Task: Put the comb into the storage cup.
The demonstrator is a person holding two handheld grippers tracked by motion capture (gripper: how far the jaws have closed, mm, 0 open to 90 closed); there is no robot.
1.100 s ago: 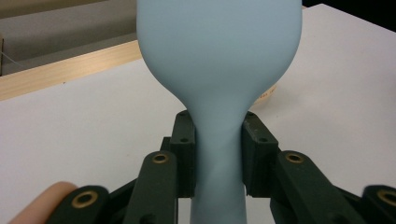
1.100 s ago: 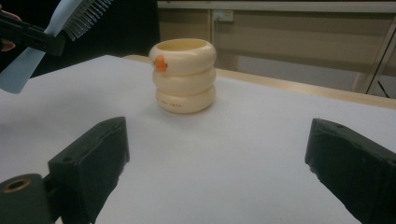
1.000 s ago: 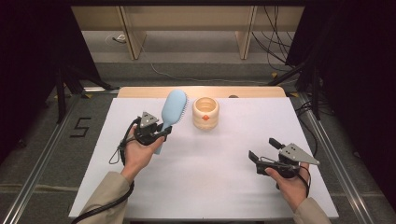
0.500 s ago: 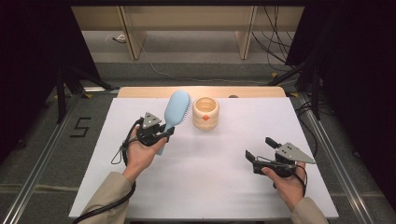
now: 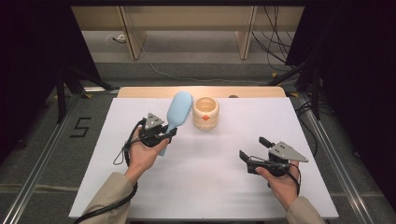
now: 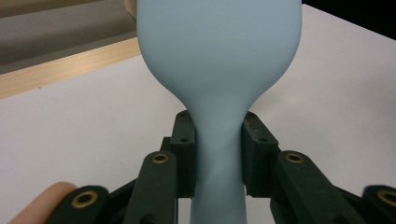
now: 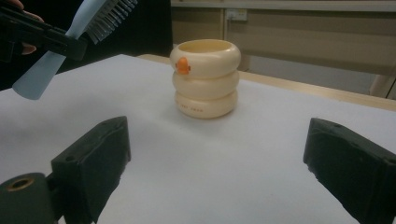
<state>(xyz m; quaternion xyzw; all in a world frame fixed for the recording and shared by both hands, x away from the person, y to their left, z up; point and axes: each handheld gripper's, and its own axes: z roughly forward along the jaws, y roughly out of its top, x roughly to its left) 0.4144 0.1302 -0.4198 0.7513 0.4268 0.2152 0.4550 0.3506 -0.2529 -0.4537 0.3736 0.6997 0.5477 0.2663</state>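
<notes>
A light blue hairbrush (image 5: 178,110) is held off the white table (image 5: 210,186), its head tilted up toward the far side beside a cream ringed cup (image 5: 205,113) with an orange mark. My left gripper (image 5: 164,136) is shut on the brush's handle (image 6: 219,154); both pads press its narrow neck. In the right gripper view the brush (image 7: 88,18) shows at upper left with bristles facing the cup (image 7: 204,78). My right gripper (image 5: 252,148) stands open at the near right, jaws wide apart with nothing between them, pointing at the cup.
A wooden strip (image 5: 201,91) borders the table's far edge. Metal rails (image 5: 42,149) run along both sides on the grey floor, with dark stands and cables beyond. Open white surface lies between the two hands.
The left hand and brush have stayed put. The right gripper has shifted slightly toward the near side of the table, jaws still wide.
</notes>
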